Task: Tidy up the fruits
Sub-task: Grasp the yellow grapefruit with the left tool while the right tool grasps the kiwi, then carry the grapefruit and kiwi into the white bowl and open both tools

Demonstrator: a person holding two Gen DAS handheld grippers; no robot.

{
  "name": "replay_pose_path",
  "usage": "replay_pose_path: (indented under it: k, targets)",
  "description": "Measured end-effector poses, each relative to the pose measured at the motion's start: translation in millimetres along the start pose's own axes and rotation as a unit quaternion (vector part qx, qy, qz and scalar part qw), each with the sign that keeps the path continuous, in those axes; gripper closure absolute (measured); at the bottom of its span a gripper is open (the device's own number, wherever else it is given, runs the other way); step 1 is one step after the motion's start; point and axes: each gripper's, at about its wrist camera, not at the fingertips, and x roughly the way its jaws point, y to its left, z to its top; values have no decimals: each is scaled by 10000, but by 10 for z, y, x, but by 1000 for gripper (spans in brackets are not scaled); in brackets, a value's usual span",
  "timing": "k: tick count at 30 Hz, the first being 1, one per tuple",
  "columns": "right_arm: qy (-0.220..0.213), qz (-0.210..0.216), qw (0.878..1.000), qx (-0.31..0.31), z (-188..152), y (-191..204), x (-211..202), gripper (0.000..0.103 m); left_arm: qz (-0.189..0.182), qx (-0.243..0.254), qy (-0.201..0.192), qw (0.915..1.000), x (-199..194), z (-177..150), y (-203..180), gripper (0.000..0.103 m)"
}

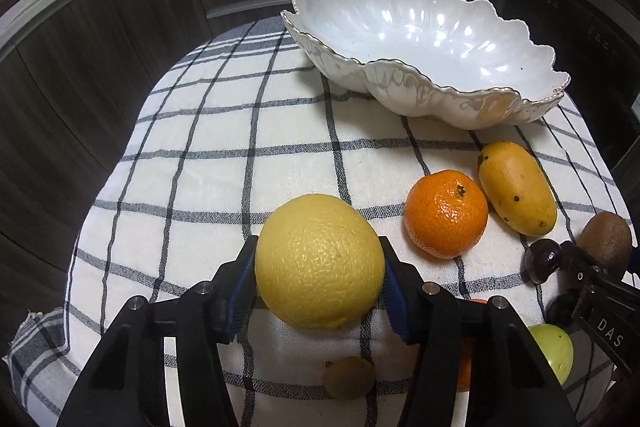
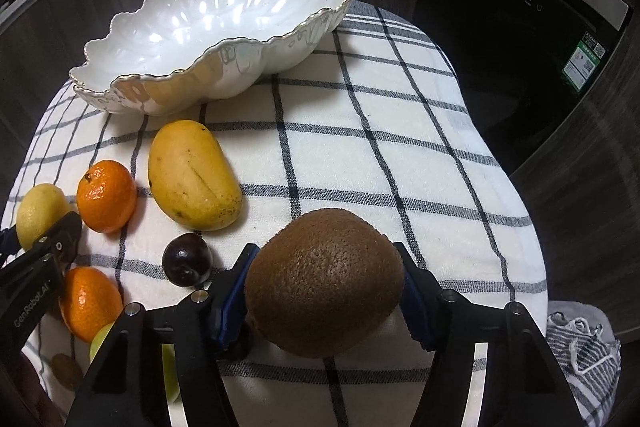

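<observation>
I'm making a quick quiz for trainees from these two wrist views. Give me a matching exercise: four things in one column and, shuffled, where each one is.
Things:
1. yellow citrus
2. large kiwi
3. mango
4. white scalloped bowl

Places:
A. empty, at the far end of the checked cloth
B. between the fingers of the right tool
C. lying on the cloth just in front of the bowl
D. between the fingers of the left tool

Pairs: 1-D, 2-B, 3-C, 4-A
</observation>
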Motion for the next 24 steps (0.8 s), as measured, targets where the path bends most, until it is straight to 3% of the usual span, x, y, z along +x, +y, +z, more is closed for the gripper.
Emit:
replay_pose_path:
  k: [7,24]
  targets:
    - [-91,34,10000,-8,-16,-11,-70,38,-168,-62,-19,9998,-31,-21,22,49]
    - [-457,10,9989,-80,55,-16,-371,38,-180,-68,-294,9994,-299,53,19,49]
